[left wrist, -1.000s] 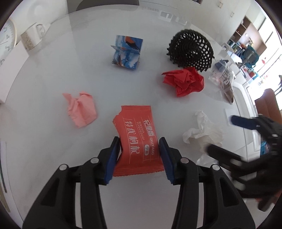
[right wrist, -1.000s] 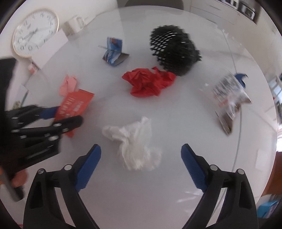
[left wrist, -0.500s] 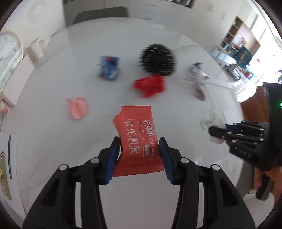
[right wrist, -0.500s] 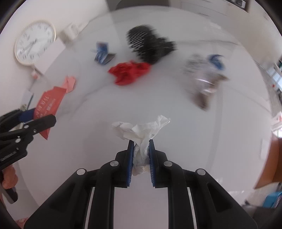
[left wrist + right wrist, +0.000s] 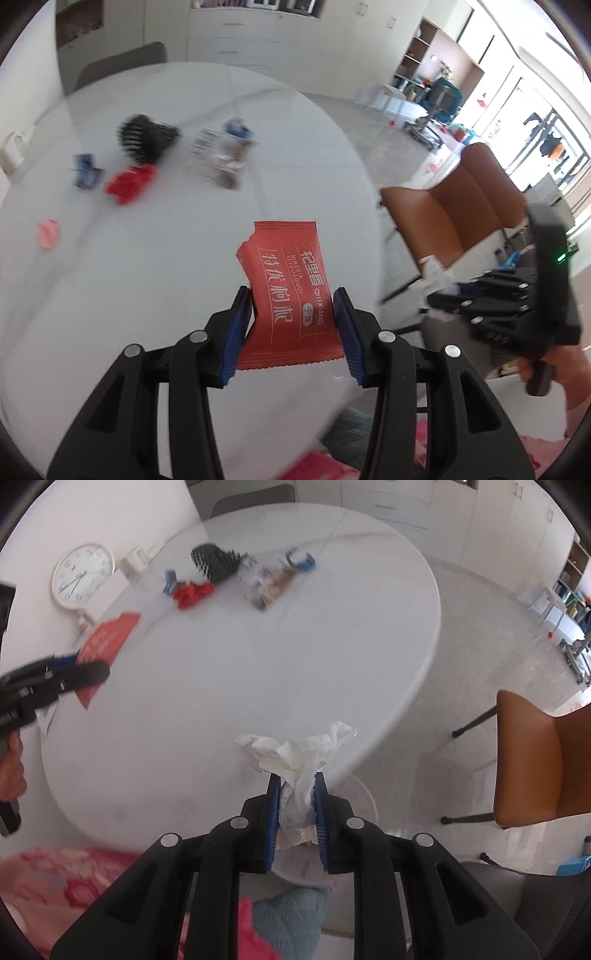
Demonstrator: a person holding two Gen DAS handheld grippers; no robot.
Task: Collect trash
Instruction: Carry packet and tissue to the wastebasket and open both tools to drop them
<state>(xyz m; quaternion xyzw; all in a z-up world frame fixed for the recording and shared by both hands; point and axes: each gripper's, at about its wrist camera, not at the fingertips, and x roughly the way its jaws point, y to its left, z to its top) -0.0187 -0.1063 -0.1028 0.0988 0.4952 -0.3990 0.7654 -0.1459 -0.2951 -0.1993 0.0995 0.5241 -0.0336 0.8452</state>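
Trash is in both grips — your left gripper (image 5: 291,317) clamps the red wrapper (image 5: 290,291), your right gripper (image 5: 296,812) the white tissue (image 5: 299,760); next, find a bin — none shows.

- The far litter on the bench (image 5: 155,258) is smeared by motion: a black mesh thing (image 5: 146,137), a red crumple (image 5: 129,181) and a clear packet (image 5: 218,157) show no detail.
- The left tool (image 5: 79,666) is cut by the right view's edge.
- The white tissue (image 5: 299,764) has its lower part hidden between blue pads (image 5: 274,823).
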